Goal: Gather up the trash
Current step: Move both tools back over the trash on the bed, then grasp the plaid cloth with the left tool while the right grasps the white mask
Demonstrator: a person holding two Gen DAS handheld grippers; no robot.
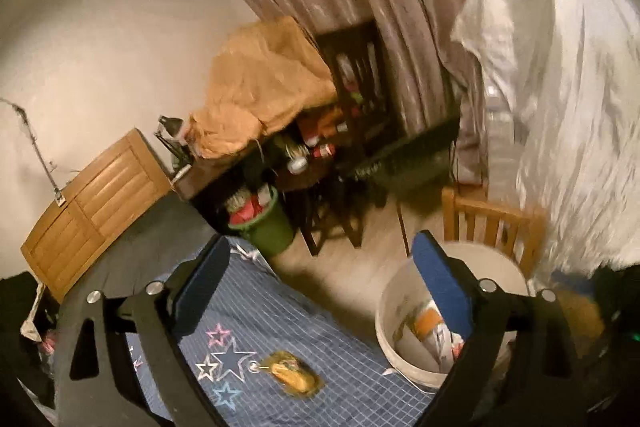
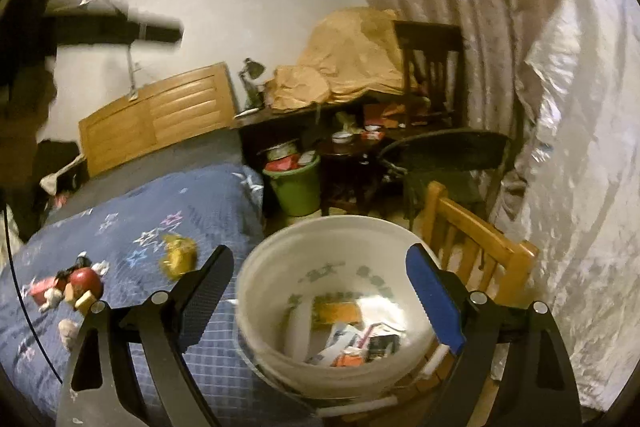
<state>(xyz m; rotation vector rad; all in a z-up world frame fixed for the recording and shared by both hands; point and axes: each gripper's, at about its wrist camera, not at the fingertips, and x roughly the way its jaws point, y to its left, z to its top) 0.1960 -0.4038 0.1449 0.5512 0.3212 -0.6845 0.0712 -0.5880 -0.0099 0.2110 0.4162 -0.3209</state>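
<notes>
A white bucket [image 2: 280, 291] holding wrappers and paper trash stands beside the bed; it also shows in the left wrist view [image 1: 396, 331]. A yellow wrapper [image 1: 290, 377] lies on the blue star-print quilt [image 1: 272, 311], and it shows in the right wrist view [image 2: 178, 257] too. A red apple and small scraps [image 2: 78, 287] lie further left on the quilt. My left gripper [image 1: 324, 291] is open and empty above the quilt's edge. My right gripper [image 2: 320, 291] is open and empty over the bucket.
A wooden chair [image 2: 476, 247] stands right behind the bucket. A green bin [image 2: 298, 187] full of trash sits by a cluttered dark desk [image 2: 344, 115]. A wooden headboard [image 2: 156, 115], curtains and a plastic-covered object [image 2: 580, 147] at the right close in the space.
</notes>
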